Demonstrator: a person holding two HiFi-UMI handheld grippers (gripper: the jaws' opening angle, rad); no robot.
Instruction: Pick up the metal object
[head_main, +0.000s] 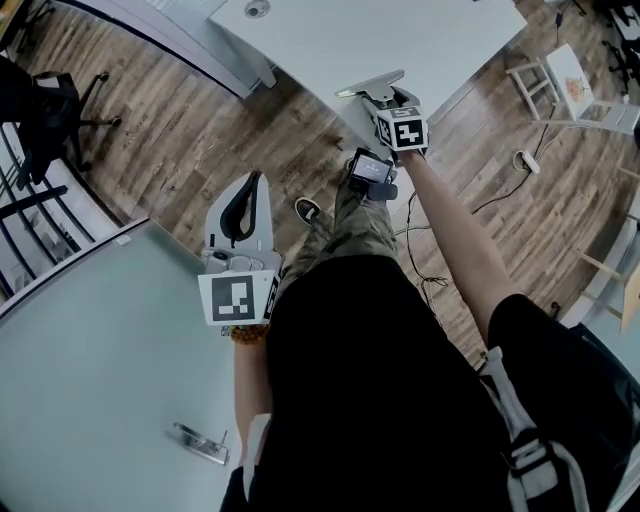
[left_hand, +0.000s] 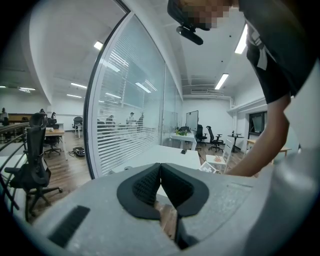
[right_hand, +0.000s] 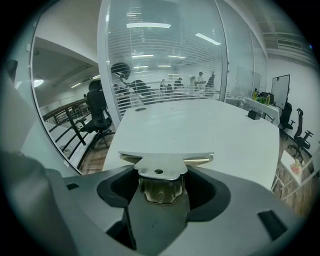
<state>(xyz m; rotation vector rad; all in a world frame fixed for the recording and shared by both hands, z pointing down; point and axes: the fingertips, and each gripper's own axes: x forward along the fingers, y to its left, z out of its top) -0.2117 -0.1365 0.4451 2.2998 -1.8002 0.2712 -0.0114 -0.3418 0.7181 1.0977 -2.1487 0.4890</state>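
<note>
1. Nearest the head camera is the person's black shirt (head_main: 380, 400), with both arms reaching out past it over a wooden floor (head_main: 200, 130).
2. The right gripper (head_main: 390, 100) is stretched forward to the near edge of a white table (head_main: 400, 40). Its jaws are clamped on the metal object (right_hand: 165, 161), a flat, winged plate with a small hole and a folded part that sits down between the pads.
3. From the head view the metal object (head_main: 368, 87) lies at that table edge. I cannot tell whether it has cleared the top or is resting on it.
4. The left gripper (head_main: 252, 182) hangs lower and nearer the body, beside a glass table (head_main: 90, 380). Its jaws are pressed together with nothing between them, as the left gripper view shows (left_hand: 160, 167).
5. Risk: the pads appear to hold only the narrow folded part, while the wide plate sticks out in front. A quick lift or a twist of the hand could let it pivot or slide out.
6. Risk: if the plate's wings catch the table edge on the way up, the hold could be levered loose and the piece would fall to the floor.
7. Risk: smooth metal gives the pads little bite, so any easing of the squeeze may let it slip.
8. A second small metal piece (head_main: 200, 443) lies on the glass table, well apart from both grippers.
</note>
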